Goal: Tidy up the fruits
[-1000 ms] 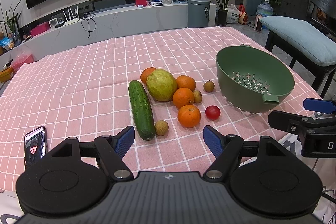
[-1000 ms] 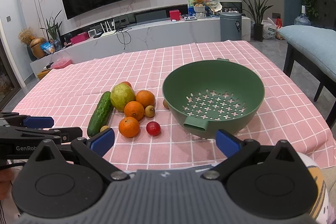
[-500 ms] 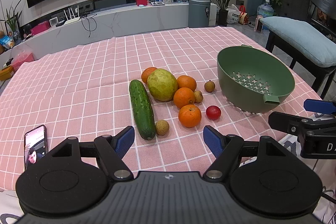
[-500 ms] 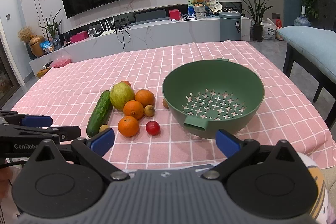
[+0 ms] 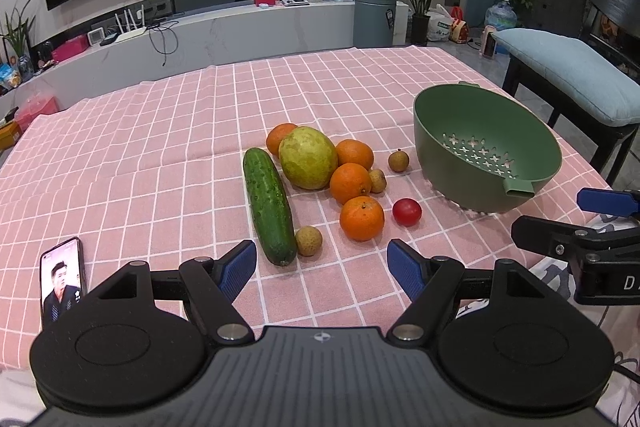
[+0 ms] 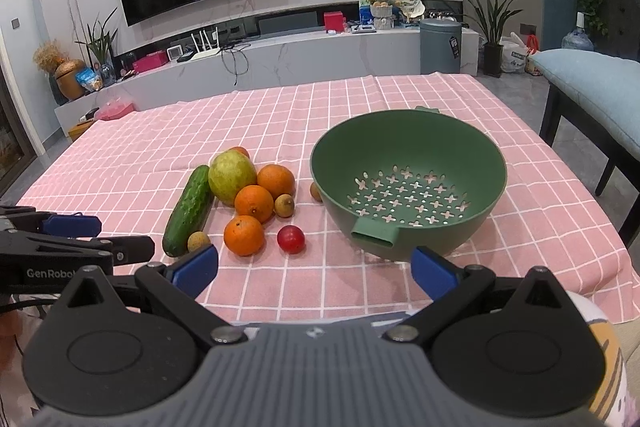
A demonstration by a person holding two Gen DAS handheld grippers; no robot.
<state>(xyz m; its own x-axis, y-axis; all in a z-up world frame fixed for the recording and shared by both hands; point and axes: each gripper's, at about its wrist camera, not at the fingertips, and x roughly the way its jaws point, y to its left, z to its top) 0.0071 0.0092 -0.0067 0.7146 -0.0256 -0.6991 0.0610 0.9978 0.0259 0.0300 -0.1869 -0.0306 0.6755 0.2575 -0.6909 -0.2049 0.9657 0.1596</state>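
Note:
A pile of produce lies mid-table: a cucumber (image 5: 269, 203) (image 6: 188, 211), a large green guava (image 5: 307, 158) (image 6: 232, 177), several oranges (image 5: 361, 218) (image 6: 244, 235), a red tomato (image 5: 407, 211) (image 6: 291, 238) and small brown longans (image 5: 308, 240) (image 6: 198, 240). An empty green colander (image 5: 486, 151) (image 6: 408, 187) stands right of the pile. My left gripper (image 5: 321, 269) is open and empty, just short of the cucumber's near end. My right gripper (image 6: 315, 269) is open and empty, in front of the colander and tomato.
A pink checked cloth (image 5: 160, 155) covers the table. A phone (image 5: 61, 279) lies at the near left edge. A bench with a blue cushion (image 5: 568, 67) stands off the table's right side. A TV wall and low counter lie behind.
Both grippers have barely moved; the left view has shifted very slightly. Nothing was taken hold of or let go.

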